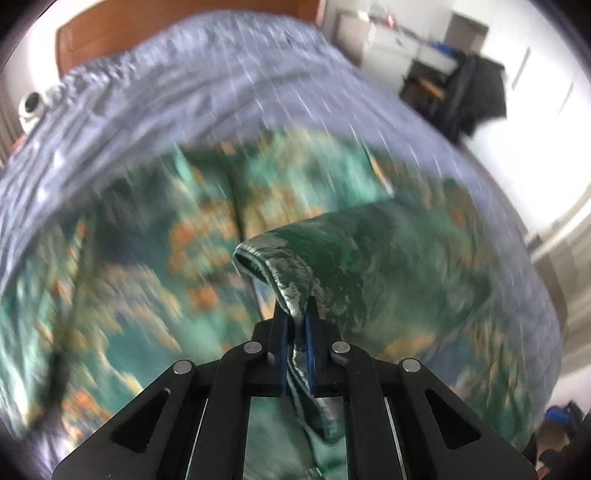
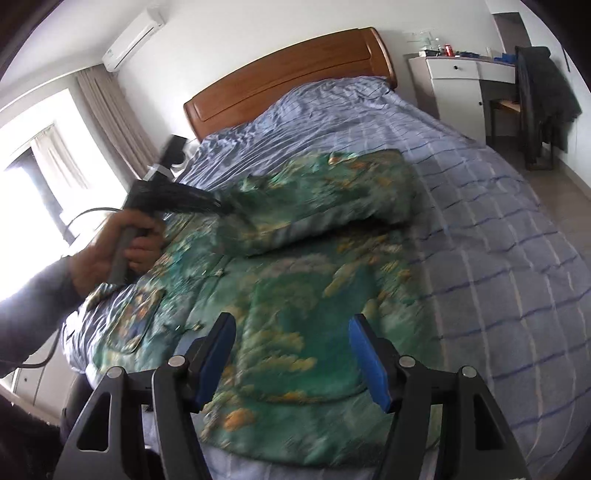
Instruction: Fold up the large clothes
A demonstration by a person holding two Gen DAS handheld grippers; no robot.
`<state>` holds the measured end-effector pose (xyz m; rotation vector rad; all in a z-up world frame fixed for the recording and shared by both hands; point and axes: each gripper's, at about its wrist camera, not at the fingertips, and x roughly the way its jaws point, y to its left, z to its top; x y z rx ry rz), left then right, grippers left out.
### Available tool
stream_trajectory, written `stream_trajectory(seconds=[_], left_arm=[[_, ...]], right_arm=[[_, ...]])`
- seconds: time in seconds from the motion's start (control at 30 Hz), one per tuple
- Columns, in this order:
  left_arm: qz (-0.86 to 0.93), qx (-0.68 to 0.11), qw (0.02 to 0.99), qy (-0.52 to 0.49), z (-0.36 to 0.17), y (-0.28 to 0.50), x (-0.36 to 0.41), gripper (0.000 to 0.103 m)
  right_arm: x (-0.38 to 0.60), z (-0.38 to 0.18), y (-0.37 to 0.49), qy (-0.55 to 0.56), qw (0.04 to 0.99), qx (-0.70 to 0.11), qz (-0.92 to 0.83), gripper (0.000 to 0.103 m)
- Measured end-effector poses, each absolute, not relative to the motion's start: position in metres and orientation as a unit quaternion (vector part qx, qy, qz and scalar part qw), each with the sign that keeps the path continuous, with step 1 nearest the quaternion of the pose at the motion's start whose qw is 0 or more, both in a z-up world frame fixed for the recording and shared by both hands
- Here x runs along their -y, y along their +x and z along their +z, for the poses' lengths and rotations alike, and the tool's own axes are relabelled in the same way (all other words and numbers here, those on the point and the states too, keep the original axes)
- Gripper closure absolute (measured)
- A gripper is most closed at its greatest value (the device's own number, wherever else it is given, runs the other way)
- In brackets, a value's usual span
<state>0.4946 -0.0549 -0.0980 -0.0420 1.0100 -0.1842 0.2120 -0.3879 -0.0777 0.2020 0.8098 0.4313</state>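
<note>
Garment (image 2: 295,295), green print, lies spread on bed (image 2: 498,221). Left gripper (image 1: 295,325) jaws clamped on its sleeve edge; right gripper (image 2: 291,354) jaws half open, empty, garment beyond them. Risk: thin pinch slipping out mid-carry, spoiling the fold.

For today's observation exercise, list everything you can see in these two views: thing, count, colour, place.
Garment: one, green with orange print, spread on bed, one part folded over.
Bedsheet: one, blue checked, covering bed.
Headboard: one, brown wood, far end.
Air conditioner: one, white, high on wall.
Curtains: beige, by window.
Cabinet: one, white, beside bed.
Dark jacket: one, hanging over chair.
Left gripper: black, jaws shut on garment edge.
Right gripper: black, jaws open above garment.
Hand: holding left gripper.
</note>
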Motion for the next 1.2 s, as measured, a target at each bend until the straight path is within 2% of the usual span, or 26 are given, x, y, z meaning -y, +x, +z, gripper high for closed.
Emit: stream_trajectory(seconds=[0.1,0.3,0.37,0.43,0.47,0.67,0.8,0.97,1.2], left_arm=[[-0.081,-0.486,0.869,-0.037,-0.110,0.513,0.043,0.097],[-0.066,-0.520,0.850,-0.051,-0.177,0.519,0.035,0.096],[-0.067,-0.514,0.853,-0.057,-0.183,0.515,0.031,0.095],[-0.065,-0.507,0.858,-0.054,-0.188,0.513,0.033,0.094],[-0.064,-0.502,0.861,-0.046,-0.189,0.510,0.035,0.094],[-0.061,-0.479,0.875,-0.023,-0.192,0.497,0.039,0.093],[-0.064,-0.477,0.876,-0.029,-0.193,0.498,0.037,0.093],[-0.062,-0.471,0.879,-0.026,-0.192,0.497,0.037,0.092],[-0.056,-0.466,0.883,-0.016,-0.192,0.490,0.041,0.092]], right_arm=[[0.391,-0.072,0.242,0.068,0.903,-0.376,0.196,0.038],[0.400,-0.080,0.353,0.028,0.913,-0.383,0.138,0.040],[0.394,-0.084,0.392,0.006,0.909,-0.392,0.138,0.069],[0.381,-0.090,0.441,-0.023,0.902,-0.408,0.138,0.082],[0.376,-0.093,0.461,-0.025,0.901,-0.410,0.138,0.086],[0.348,-0.120,0.556,0.006,0.880,-0.455,0.137,0.087],[0.347,-0.172,0.587,0.050,0.836,-0.533,0.119,0.090],[0.351,-0.162,0.565,0.050,0.841,-0.523,0.126,0.090],[0.369,-0.141,0.473,0.016,0.831,-0.535,0.152,0.090]])
